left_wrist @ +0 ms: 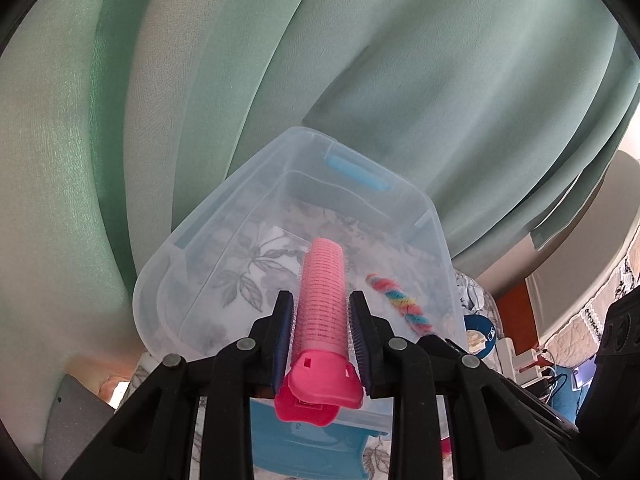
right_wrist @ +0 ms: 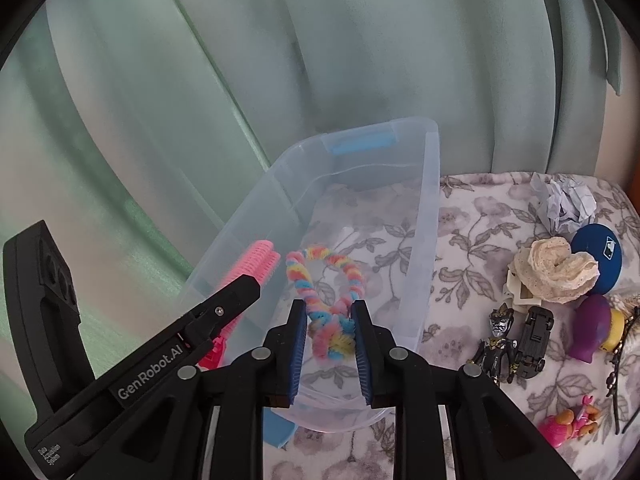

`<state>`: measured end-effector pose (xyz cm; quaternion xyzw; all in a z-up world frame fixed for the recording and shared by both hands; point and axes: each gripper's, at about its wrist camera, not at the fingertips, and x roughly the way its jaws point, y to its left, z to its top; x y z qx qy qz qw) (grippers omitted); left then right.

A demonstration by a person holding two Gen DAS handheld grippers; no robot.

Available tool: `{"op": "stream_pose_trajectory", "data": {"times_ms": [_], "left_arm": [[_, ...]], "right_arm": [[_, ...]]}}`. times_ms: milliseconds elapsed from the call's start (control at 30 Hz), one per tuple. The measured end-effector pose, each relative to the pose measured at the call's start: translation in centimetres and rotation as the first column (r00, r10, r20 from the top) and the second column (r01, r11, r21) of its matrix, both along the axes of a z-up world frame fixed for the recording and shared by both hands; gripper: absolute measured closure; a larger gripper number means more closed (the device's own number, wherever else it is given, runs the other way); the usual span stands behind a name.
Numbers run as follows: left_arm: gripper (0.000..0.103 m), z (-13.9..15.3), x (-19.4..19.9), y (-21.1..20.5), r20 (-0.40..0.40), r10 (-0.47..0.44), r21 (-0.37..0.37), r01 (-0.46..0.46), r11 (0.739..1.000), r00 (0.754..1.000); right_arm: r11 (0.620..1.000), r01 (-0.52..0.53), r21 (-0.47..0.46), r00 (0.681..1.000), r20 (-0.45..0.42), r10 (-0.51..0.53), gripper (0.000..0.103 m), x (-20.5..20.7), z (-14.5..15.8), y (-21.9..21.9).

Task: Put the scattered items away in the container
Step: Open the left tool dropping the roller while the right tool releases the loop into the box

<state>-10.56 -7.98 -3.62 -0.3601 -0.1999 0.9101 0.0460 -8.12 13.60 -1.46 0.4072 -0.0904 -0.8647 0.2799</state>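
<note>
Grippers both loaded over the clear bin point(right_wrist: 424, 216): left gripper point(left_wrist: 320, 334) clamps the pink hair roller point(left_wrist: 322, 292), right gripper point(right_wrist: 330, 338) the rainbow scrunchie point(right_wrist: 332, 280). Let go low so neither bounces out.

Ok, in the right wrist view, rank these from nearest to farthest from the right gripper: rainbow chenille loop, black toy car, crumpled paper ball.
1. Rainbow chenille loop: between the right gripper fingers, over the clear bin.
2. Black toy car: to the right, on the floral cloth.
3. Crumpled paper ball: far right, at the back of the cloth.
</note>
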Motion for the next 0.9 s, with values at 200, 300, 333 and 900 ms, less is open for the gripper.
{"op": "stream_pose_trajectory", "data": {"times_ms": [200,300,333,900], "left_arm": [[0.061,0.1,0.1,0.0,0.001,0.001,0.0,-0.001,1.0,1.0],[0.056,0.2,0.2,0.1,0.0,0.0,-0.004,0.0,1.0,1.0],[0.055,0.3,0.2,0.1,0.001,0.001,-0.004,-0.001,1.0,1.0],[0.044,3.1,2.2,1.8,-0.031,-0.02,-0.063,0.018,0.998,0.999]], "right_arm": [[1.0,0.0,0.001,1.0,-0.005,0.0,0.077,0.1,0.3,0.4],[1.0,0.005,-0.001,1.0,-0.01,-0.005,0.076,0.2,0.4,0.6],[1.0,0.007,-0.002,1.0,-0.01,-0.007,0.076,0.2,0.5,0.7],[0.997,0.065,-0.044,0.996,-0.061,-0.068,0.054,1.4,3.3,4.0]]}}
